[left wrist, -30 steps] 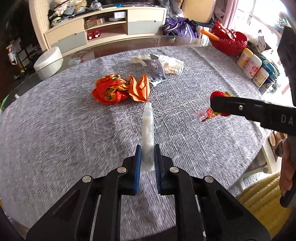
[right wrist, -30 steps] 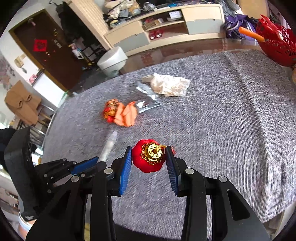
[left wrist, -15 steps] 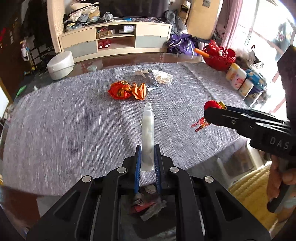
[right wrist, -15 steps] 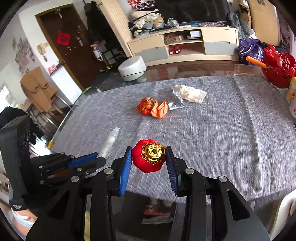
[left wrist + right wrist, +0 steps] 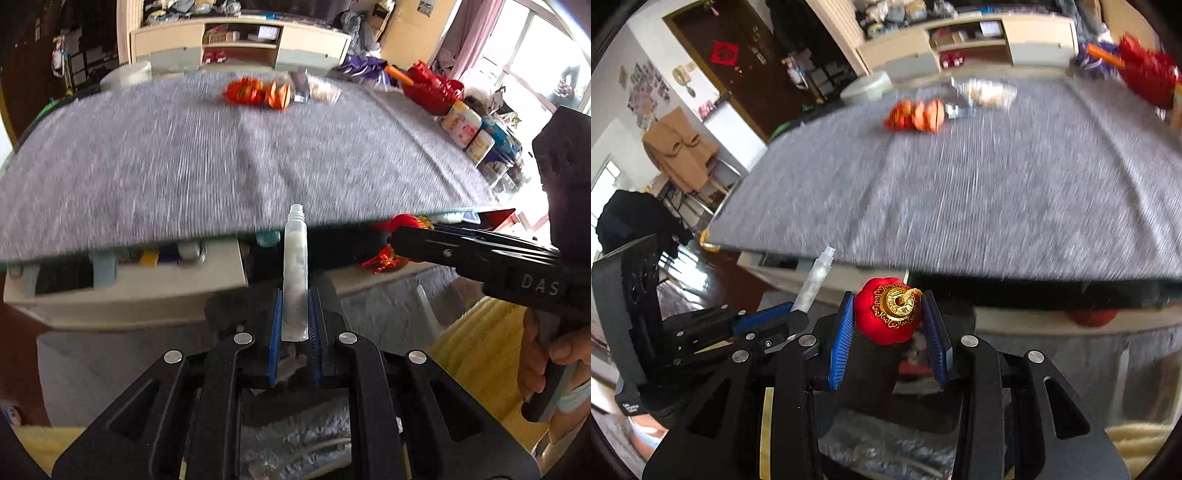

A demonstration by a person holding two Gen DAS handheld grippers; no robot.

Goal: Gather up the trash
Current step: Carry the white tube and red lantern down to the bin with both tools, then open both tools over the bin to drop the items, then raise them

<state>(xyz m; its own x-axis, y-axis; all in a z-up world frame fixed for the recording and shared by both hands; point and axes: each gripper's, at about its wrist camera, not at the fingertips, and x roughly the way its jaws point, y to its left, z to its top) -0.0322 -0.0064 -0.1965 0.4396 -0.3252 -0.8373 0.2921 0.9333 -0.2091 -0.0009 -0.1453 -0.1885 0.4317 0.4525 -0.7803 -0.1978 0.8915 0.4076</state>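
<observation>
Two items held past the surface's near edge: left gripper pinches soft, light tube low; right gripper clasps plush red ornament at its sides.

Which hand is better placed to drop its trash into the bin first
Hard to call. Left gripper holds the tube and right gripper the red ornament, both just off the table edge.

both grippers pull back off the grey tablecloth; the tube and red ornament now hang beyond the table's near edge, over the floor
</observation>
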